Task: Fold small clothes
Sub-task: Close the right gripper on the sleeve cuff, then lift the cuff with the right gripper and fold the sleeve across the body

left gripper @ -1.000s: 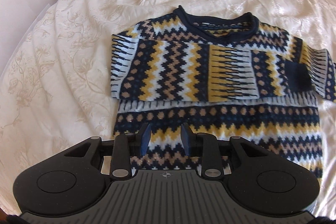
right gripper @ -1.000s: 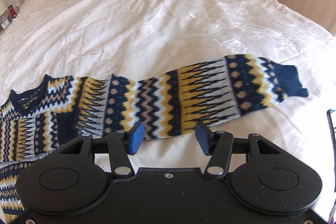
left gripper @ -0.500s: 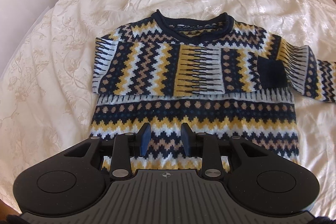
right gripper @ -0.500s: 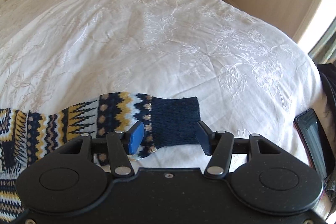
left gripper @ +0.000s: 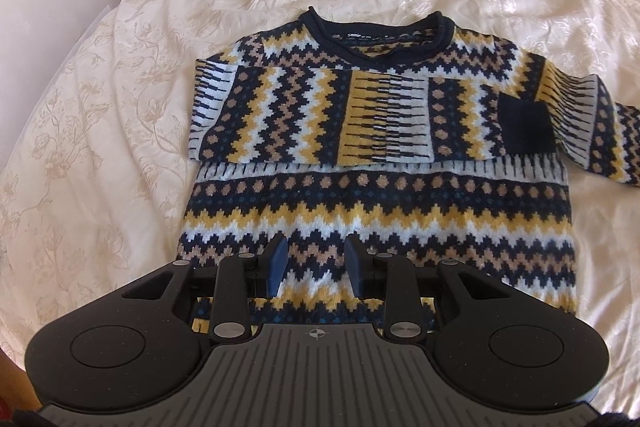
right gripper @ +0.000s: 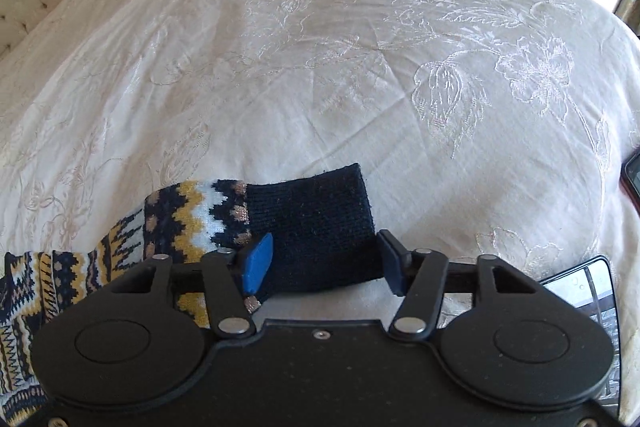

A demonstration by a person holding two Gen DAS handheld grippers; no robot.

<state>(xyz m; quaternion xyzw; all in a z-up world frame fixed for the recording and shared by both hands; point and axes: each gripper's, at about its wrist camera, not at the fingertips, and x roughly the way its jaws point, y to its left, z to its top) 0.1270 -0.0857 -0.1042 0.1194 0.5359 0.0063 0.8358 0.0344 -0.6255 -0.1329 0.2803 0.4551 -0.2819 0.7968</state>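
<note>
Left wrist view: the sweater (left gripper: 380, 187) lies on the bedspread (left gripper: 100, 107), its neck label (left gripper: 358, 35) perhaps reading "Semir". Left gripper (left gripper: 314, 263) hovers, fingers apart. Right gripper (right gripper: 324, 263) gapes around the navy cuff (right gripper: 316, 219).

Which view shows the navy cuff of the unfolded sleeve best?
The right wrist view: the cuff lies large and close between the open right tongs, flat on the bedspread. The left wrist view cuts that sleeve off at the right edge, hiding its cuff; it shows only the other sleeve's cuff.

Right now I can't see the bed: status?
Left tool open over sweater hem. Right tool open, straddling navy cuff. One sleeve folded across chest. Nothing blocking.
</note>
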